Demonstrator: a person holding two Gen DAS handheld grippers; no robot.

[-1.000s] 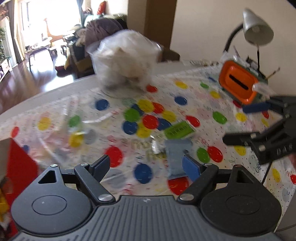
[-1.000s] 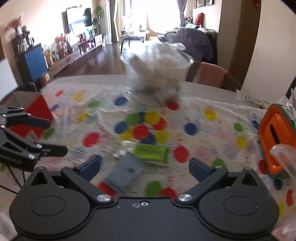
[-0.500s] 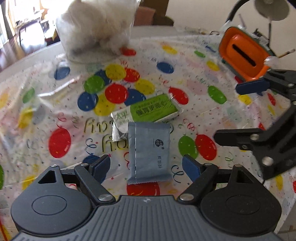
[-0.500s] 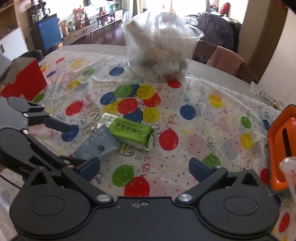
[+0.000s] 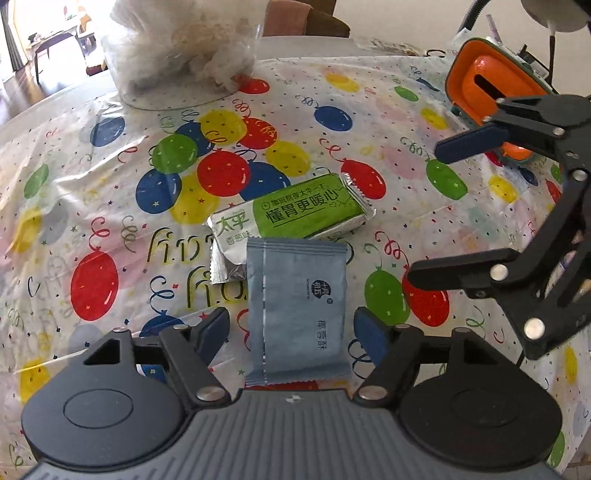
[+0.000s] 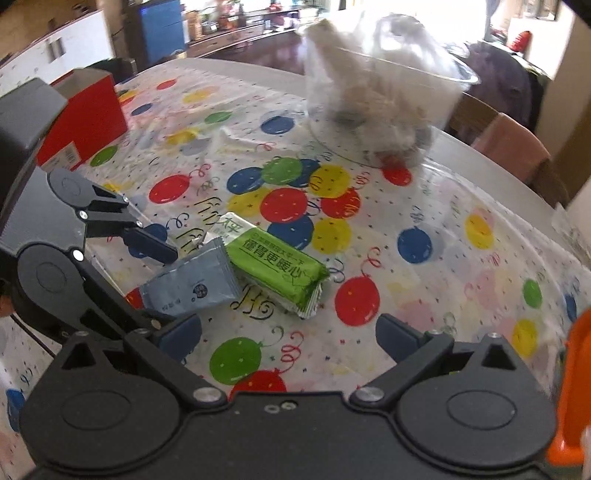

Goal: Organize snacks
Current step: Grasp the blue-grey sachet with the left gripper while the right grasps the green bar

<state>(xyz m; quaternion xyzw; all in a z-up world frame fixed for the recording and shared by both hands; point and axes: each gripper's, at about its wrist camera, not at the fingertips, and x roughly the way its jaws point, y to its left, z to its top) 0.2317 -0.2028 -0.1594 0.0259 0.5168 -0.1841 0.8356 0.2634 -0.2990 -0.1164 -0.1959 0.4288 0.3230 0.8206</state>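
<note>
A grey-blue snack packet (image 5: 297,310) lies flat on the balloon-print tablecloth (image 5: 110,206), partly over one end of a green-and-white snack bar (image 5: 295,212). My left gripper (image 5: 291,330) is open, low over the table, with the grey-blue packet between its fingers and not pinched. In the right wrist view the packet (image 6: 192,282) and the bar (image 6: 275,267) lie ahead and to the left. My right gripper (image 6: 288,338) is open and empty, to the right of the snacks; it also shows in the left wrist view (image 5: 424,214).
A clear plastic tub (image 6: 380,99) holding white wrapped snacks stands at the far side of the table. A red box (image 6: 86,114) stands at the left edge. An orange container (image 5: 487,85) and a desk lamp (image 5: 554,14) stand at the right.
My left gripper has dropped and moved forward so its open fingers now flank the grey-blue packet. My right gripper has come closer to the snacks from the right. The snacks have not moved.
</note>
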